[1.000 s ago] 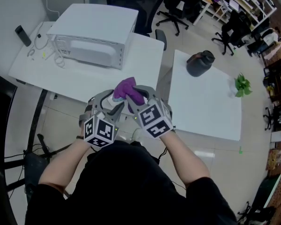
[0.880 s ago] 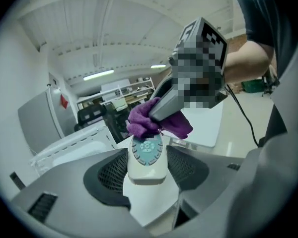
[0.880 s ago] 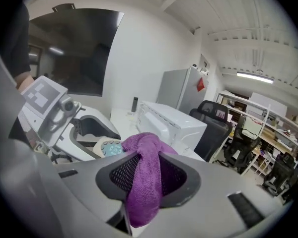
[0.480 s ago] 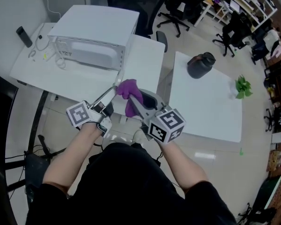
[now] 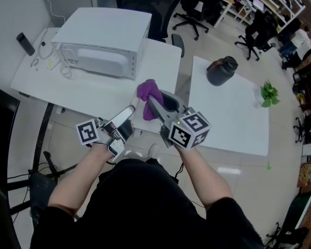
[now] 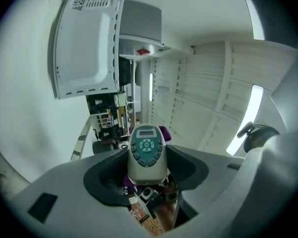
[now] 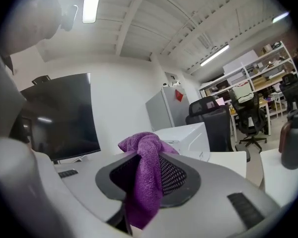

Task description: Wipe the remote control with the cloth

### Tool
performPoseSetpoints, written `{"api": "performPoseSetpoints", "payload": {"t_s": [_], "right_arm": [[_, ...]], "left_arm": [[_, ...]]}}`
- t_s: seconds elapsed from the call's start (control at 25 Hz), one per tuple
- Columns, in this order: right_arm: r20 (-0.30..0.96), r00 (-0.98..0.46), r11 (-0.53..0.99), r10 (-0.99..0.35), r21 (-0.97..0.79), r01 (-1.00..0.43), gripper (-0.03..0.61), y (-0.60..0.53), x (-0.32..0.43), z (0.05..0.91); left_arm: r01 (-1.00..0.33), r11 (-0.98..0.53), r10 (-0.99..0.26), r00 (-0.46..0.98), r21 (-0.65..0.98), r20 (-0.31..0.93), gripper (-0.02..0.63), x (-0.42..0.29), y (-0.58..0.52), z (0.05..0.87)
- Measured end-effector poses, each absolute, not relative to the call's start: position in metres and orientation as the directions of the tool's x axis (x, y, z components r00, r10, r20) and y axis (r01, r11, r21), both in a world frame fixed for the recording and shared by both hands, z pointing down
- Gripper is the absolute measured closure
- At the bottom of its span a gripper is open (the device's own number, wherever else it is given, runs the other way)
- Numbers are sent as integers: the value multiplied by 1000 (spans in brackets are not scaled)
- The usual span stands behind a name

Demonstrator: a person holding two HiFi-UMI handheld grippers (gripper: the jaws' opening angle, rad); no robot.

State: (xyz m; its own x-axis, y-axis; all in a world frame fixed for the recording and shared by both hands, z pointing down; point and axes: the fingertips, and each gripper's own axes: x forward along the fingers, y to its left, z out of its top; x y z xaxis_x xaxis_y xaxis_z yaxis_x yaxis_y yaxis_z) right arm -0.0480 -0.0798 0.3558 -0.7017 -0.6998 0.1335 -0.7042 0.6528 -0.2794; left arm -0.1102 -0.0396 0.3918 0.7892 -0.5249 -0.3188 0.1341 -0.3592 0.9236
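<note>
My left gripper point(image 5: 125, 116) is shut on the remote control point(image 5: 123, 119), a pale grey handset with a teal button pad. In the left gripper view the remote control point(image 6: 147, 153) stands between the jaws, button side facing the camera. My right gripper point(image 5: 154, 104) is shut on the purple cloth point(image 5: 149, 94), which bunches above the jaw tips over the near edge of the left table. The right gripper view shows the purple cloth point(image 7: 147, 175) pinched between the pads and hanging down. The cloth sits just past the remote's far end, close to the right of it.
A white microwave point(image 5: 104, 39) stands on the left white table point(image 5: 83, 90), with cables and a black handset point(image 5: 25, 42) at its far left. The right white table point(image 5: 233, 119) holds a black jug point(image 5: 221, 70) and a small plant point(image 5: 268, 94). Office chairs point(image 5: 194, 7) stand beyond.
The two grippers were pressed together with the cloth over the remote. The left gripper has since drawn back down-left with the remote, and the right has shifted right, still holding the cloth.
</note>
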Motion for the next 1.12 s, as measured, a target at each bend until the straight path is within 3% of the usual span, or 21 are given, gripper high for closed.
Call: {"api": "performPoseSetpoints", "payload": {"t_s": [0.12,0.4,0.6,0.72,0.8,0.88,1.0,1.12], "right_arm": [[120,-702,659,-701,-267,-703,462,-78,-43,345],[151,-821,759,-551,-318,-568,462,-34,-93,376],[132,-753,698,-644,-300,-650,462,-64,-68,367],[141,-709,664,-691,-266,-699,462,-81,-50,358],[149,-685,647,-713,-238,-725,462,-84,-43,356],[178,-647,620,-741,-189,-762,462,-84,-34,362],[267,-579,585,-770,-65,-808,462,-78,-22,383],[350,-541,588,-765,35,-808,462,-66,-21,403]], "left_arm": [[126,-352,-547,776,927,-313,383,-115,-45,394],[141,-356,-581,741,924,-337,382,-130,-65,384],[191,-348,-506,786,918,-355,383,-116,-44,390],[139,-364,-473,824,921,-312,383,-109,-32,401],[10,-408,-487,843,913,-227,383,-109,-32,412],[-233,-472,-529,846,850,-62,382,-114,-39,432],[-640,-532,-607,745,554,277,382,-125,-55,483],[-813,-512,-661,578,276,479,382,-135,-70,533]]}}
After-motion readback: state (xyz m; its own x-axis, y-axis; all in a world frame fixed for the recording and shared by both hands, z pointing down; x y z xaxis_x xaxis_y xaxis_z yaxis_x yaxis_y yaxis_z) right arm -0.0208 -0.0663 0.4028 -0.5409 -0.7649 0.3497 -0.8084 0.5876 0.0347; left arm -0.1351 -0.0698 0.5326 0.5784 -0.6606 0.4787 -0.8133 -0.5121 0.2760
